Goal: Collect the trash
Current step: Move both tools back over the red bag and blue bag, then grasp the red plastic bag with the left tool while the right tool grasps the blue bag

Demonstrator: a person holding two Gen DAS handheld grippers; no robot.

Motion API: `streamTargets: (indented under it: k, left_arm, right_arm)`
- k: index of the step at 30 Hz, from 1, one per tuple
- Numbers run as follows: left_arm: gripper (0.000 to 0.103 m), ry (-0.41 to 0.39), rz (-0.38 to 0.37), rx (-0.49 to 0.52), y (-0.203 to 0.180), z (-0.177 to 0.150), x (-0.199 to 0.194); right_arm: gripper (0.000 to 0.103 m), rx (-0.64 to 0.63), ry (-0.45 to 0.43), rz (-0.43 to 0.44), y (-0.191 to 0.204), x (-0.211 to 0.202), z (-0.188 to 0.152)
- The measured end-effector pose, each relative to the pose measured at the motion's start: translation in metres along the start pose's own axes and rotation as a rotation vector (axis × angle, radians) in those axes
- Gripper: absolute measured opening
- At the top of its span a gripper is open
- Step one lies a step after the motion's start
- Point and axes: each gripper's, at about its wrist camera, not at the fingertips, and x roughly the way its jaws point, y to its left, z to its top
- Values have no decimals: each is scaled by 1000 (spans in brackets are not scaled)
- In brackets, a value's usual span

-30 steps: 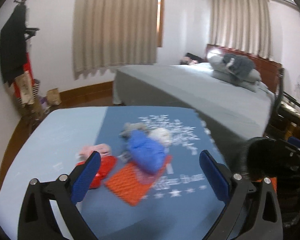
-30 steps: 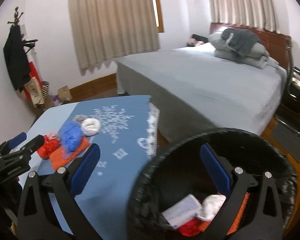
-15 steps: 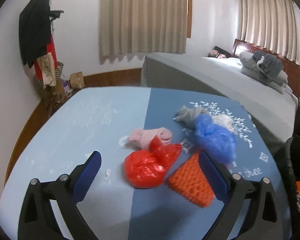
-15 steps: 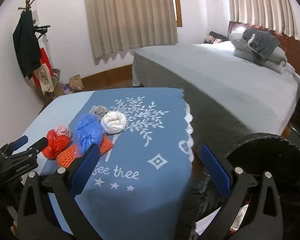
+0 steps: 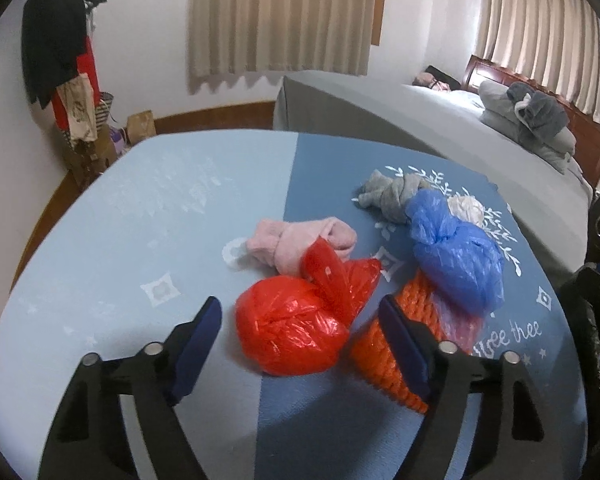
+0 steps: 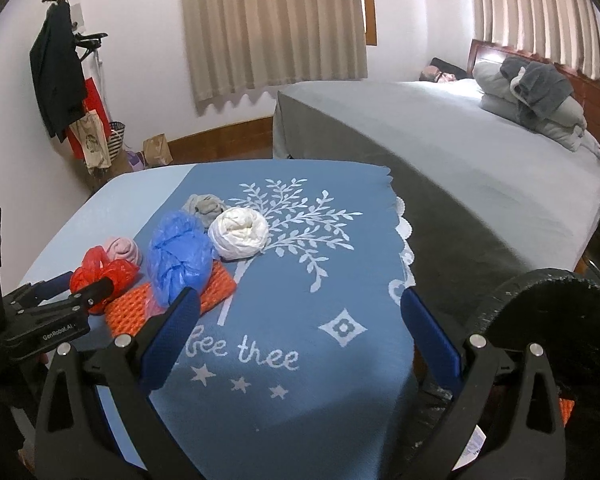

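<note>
Our left tool (image 5: 300,340) has just been closing around the red bag (image 5: 296,328) on the table (image 5: 140,216), pads not yet pressing. Our right tool (image 6: 296,332) gapes empty. The slick plastic may squirt out, or we snag the orange mesh (image 5: 384,356) touching it.

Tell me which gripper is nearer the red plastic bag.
Left. The left gripper has its open jaws on either side of the red plastic bag, not yet pressing it. The right gripper hangs open over bare blue cloth, well to the side of the bag.
</note>
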Motion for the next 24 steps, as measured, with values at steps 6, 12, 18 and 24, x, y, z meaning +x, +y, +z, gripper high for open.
streamTargets:
  k: [6, 12, 18, 24]
  left_arm:
    - [50, 24, -40, 7, 0, 0, 3]
    - [46, -19, -37, 8, -1, 0, -9]
    - [46, -75, -34, 8, 2, 1, -32]
    - [46, -129, -17, -14, 13, 7, -47]
  right_arm:
    - [98, -7, 1, 14, 6, 6, 2]
    - [98, -13, -6, 35, 16, 11, 7]
    - [97, -20, -16, 61, 28, 18, 13]
    - [97, -38, -12, 101, 46, 27, 17]
